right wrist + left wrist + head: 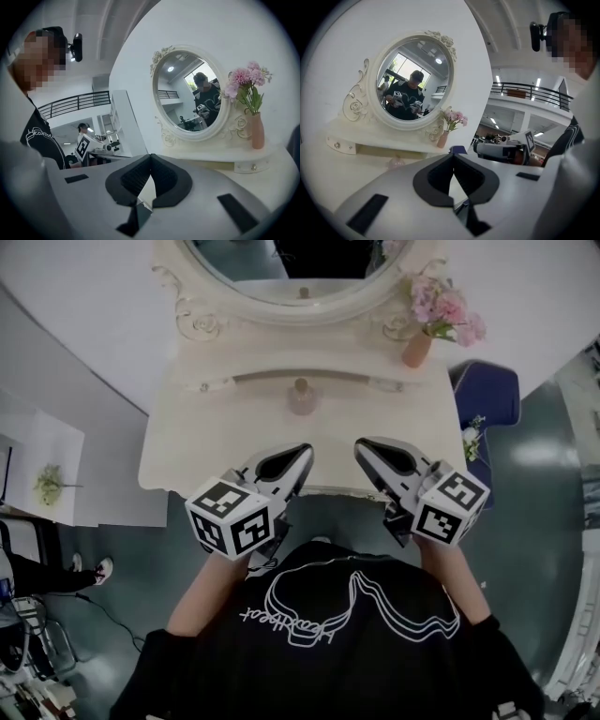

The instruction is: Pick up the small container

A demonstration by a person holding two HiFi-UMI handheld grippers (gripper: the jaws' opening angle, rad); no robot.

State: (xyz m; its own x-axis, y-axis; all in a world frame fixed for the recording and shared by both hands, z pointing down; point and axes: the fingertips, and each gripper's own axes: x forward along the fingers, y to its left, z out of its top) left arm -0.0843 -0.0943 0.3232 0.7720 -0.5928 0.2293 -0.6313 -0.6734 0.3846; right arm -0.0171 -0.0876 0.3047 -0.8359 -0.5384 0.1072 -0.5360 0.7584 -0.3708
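Note:
The small container [301, 397] is a pale pink, round-bodied bottle with a cap, standing mid-table on the cream vanity table [197, 451] below the mirror. In the left gripper view it shows faintly as the container [397, 163], left of the jaws. My left gripper [305, 452] hovers over the table's front edge, shut, with nothing between its jaws [453, 161]. My right gripper [361, 447] hangs beside it at the same height, also shut and empty [150, 159]. Both point toward the container and are well short of it.
An oval mirror [300, 268] in an ornate white frame backs the table. A pink vase with pink flowers [418, 345] stands at the back right. A blue chair [492, 395] is to the right of the table, and a white side table with a small plant [49, 484] is to the left.

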